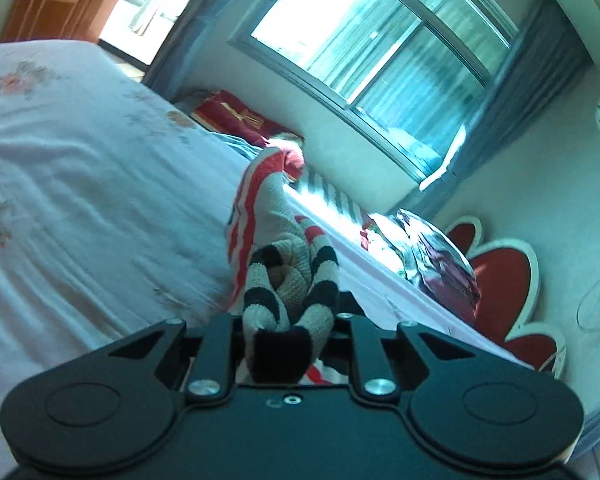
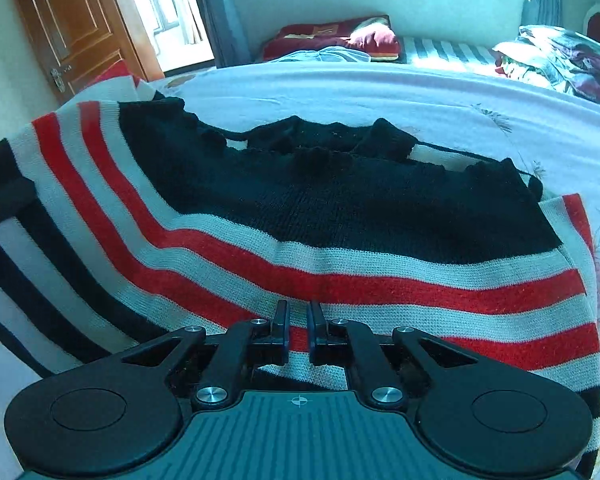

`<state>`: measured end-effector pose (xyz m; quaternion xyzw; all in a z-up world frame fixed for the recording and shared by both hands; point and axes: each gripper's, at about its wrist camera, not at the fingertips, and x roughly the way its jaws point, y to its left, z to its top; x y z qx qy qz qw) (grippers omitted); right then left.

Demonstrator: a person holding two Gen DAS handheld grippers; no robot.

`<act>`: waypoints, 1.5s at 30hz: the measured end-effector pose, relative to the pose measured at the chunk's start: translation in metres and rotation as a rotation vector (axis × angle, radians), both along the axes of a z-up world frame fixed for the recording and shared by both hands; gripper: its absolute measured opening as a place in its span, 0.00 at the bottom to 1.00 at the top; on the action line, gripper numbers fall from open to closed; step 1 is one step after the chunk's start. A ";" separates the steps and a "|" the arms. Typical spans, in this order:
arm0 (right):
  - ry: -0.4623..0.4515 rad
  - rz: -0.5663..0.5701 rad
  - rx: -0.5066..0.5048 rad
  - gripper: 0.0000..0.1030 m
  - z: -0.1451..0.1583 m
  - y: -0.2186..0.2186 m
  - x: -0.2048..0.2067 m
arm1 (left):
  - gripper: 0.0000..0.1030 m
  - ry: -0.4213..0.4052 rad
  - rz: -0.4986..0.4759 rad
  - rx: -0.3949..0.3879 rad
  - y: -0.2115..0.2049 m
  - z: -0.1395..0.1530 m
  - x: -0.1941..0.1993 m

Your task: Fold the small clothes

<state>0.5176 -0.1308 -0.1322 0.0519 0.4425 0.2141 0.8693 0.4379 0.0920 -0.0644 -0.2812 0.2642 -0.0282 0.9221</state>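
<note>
- Left gripper (image 1: 288, 344): fingertips buried in bunched sweater (image 1: 284, 280) knit, can't see them; jaw gap not readable.
- Right gripper (image 2: 298, 334): nearly closed, but whether fabric sits btwn the fingers – can't tell.
- Sweater in right wrist view (image 2: 300, 240): left sleeve & bottom hem cut off by frame edge/gripper body.
- Bedding pile (image 1: 436, 256) by headboard: blurred, items not distinguishable.
- Window (image 1: 380, 48): blown out, outside unreadable.

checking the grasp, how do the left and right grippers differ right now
The left gripper has a bunched wad of the sweater packed between its fingers; the right gripper pinches only a thin flat edge. The left lifts its end off the bed; the right sits low over fabric spread flat. Both are shut on the same striped sweater.
</note>
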 end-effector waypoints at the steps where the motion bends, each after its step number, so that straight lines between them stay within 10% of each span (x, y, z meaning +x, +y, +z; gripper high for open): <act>1: 0.002 -0.020 0.031 0.06 0.003 -0.010 -0.002 | 0.16 0.006 -0.030 0.034 -0.017 0.005 0.003; 10: 0.059 -0.358 0.296 0.07 0.015 -0.161 -0.024 | 0.22 0.292 -0.420 0.331 -0.185 -0.049 0.045; 12: 0.090 -0.374 0.327 0.11 0.016 -0.180 -0.026 | 0.53 0.272 -0.443 0.383 -0.198 -0.051 0.040; 15: 0.068 -0.390 0.381 0.86 0.025 -0.197 -0.034 | 0.64 0.207 -0.497 0.301 -0.191 -0.025 0.024; 19: 0.066 -0.320 0.479 0.77 0.032 -0.193 -0.031 | 0.42 0.112 -0.381 0.326 -0.144 0.006 0.018; 32: 0.195 -0.193 0.434 0.75 -0.007 -0.127 0.002 | 0.36 0.239 -0.264 0.199 -0.052 -0.041 0.062; 39: 0.112 -0.133 0.257 0.22 0.004 -0.108 0.006 | 0.24 0.230 -0.274 0.200 -0.051 -0.050 0.061; 45: -0.012 -0.061 0.147 0.17 0.024 -0.088 -0.008 | 0.24 0.213 -0.299 0.218 -0.052 -0.051 0.061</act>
